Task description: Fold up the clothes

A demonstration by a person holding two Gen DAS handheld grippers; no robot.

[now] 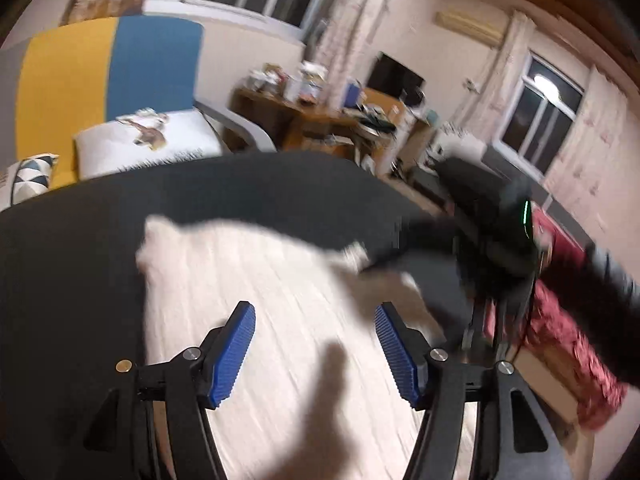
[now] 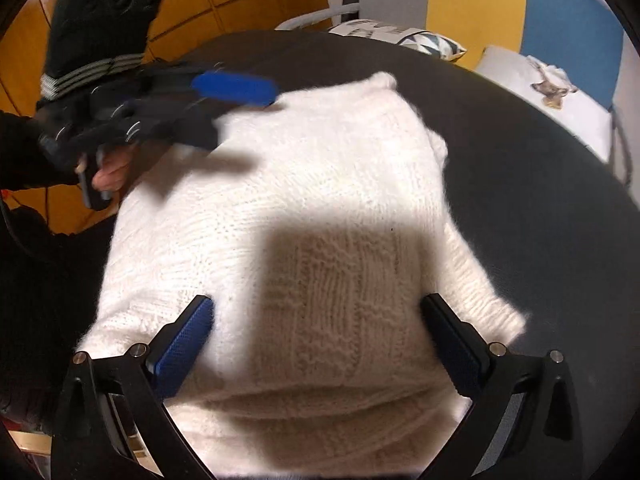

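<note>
A white knitted sweater [image 2: 312, 208] is seen lying folded into a thick bundle on the dark round counter [image 2: 540, 200], spread across its middle and reaching toward the near edge. The right tongs [image 2: 320, 344] are held above the near part of the knit, jaws wide apart, nothing gripped between the blue pads [image 2: 182, 354]; a square shadow is cast on the wool just ahead of them. The left tongs [image 1: 316, 348] are likewise spread open over the sweater [image 1: 248, 320], their ribbed blue pads [image 1: 234, 350] clear of the fabric, and the picture from that side is smeared by motion blur. In the right wrist view the left tongs [image 2: 236, 88] are caught over the far-left corner of the garment, with a hand [image 2: 112, 172] wrapped around the black handle. Behind the counter, a white cushion [image 1: 148, 140] and a yellow-and-blue panel [image 1: 112, 80] can be made out.
</note>
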